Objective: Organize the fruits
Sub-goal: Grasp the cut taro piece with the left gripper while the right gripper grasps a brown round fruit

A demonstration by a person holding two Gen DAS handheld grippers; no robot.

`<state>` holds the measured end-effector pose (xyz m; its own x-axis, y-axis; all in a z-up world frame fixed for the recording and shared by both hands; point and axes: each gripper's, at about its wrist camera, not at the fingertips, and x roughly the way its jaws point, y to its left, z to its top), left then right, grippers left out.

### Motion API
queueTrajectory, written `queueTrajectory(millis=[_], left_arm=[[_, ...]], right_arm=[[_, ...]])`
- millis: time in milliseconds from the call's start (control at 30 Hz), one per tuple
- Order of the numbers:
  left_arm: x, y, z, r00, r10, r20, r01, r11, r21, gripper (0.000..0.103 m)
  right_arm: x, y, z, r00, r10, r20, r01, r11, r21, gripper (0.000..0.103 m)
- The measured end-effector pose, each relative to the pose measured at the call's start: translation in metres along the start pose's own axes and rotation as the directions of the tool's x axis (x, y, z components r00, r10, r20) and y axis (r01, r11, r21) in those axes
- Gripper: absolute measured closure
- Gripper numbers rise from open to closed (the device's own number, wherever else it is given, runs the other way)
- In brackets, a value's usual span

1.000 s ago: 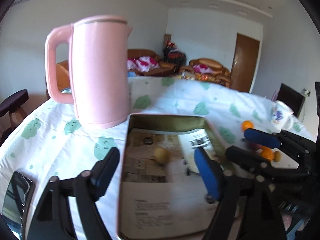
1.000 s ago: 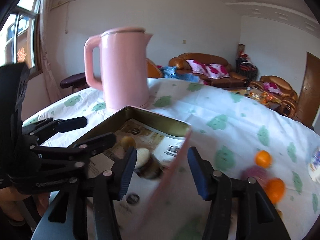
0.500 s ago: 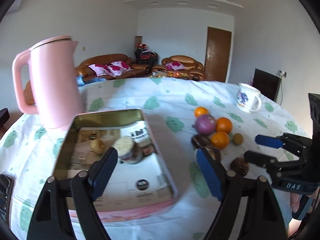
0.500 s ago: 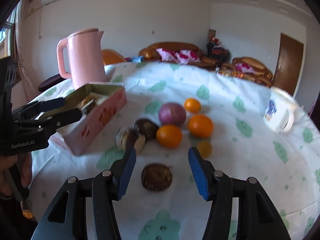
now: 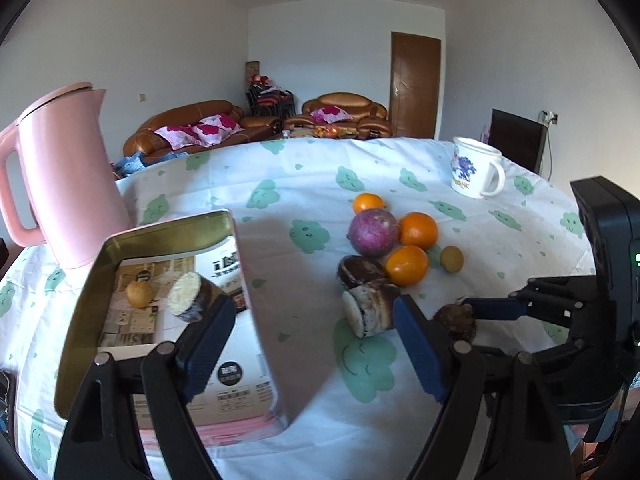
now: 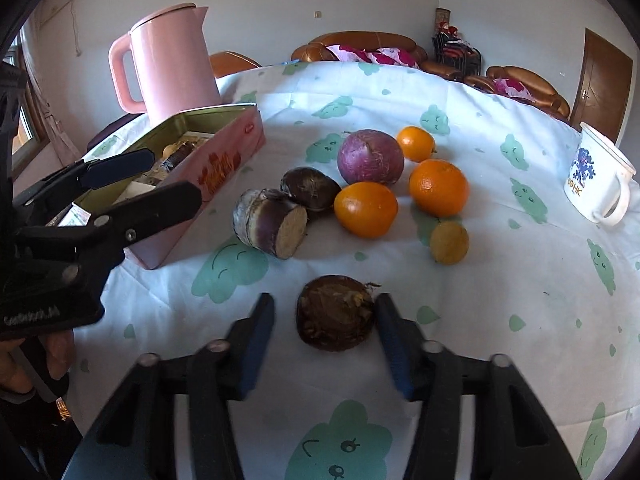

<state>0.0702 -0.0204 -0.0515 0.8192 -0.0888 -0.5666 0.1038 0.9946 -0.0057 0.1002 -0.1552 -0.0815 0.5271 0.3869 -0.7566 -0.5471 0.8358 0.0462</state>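
Cloud-printed cloth covers the round table (image 6: 460, 288), sofas behind. From the left: a pink kettle (image 6: 172, 60), then the pink tin box (image 6: 208, 164), already holding a small yellowish fruit (image 5: 139, 294) and a cut root chunk (image 5: 188, 303). The left gripper (image 5: 308, 342) hangs wide open and empty beside the box. Outside it remain another cut chunk (image 6: 272, 222), a dark round one (image 6: 310, 188), a purple fruit (image 6: 370, 156), three oranges (image 6: 366, 209), and a small yellow fruit (image 6: 449, 242). The right gripper (image 6: 322, 340) straddles a brown fruit (image 6: 335, 312), fingers spread, not yet closed. Most sorting, I judge, is still ahead.
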Motion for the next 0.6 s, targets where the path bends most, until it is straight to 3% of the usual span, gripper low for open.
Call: queueTrajectory(millis=[167,467,600], left_arm=[[0.006,-0.011,0.003,0.999,-0.035,-0.023,0.036,0.999,0.016,0.02],[0.028,-0.028,0.009,0.995,-0.057,-0.082,0.06,0.998,0.034,0.021],[0.039,-0.028,0.009,0.989,-0.083,-0.124,0.085,0.996,0.017,0.036]], right_arm=[[-0.009,0.0,0.001,0.998,-0.048,0.035,0.049,0.999,-0.011,0.062],[-0.019,-0.035,0.015,0.979,-0.177,0.105,0.168,0.982,0.091,0.062],[-0.016,-0.04,0.016,0.974,-0.192,0.118,0.179,0.977,0.114,0.062]])
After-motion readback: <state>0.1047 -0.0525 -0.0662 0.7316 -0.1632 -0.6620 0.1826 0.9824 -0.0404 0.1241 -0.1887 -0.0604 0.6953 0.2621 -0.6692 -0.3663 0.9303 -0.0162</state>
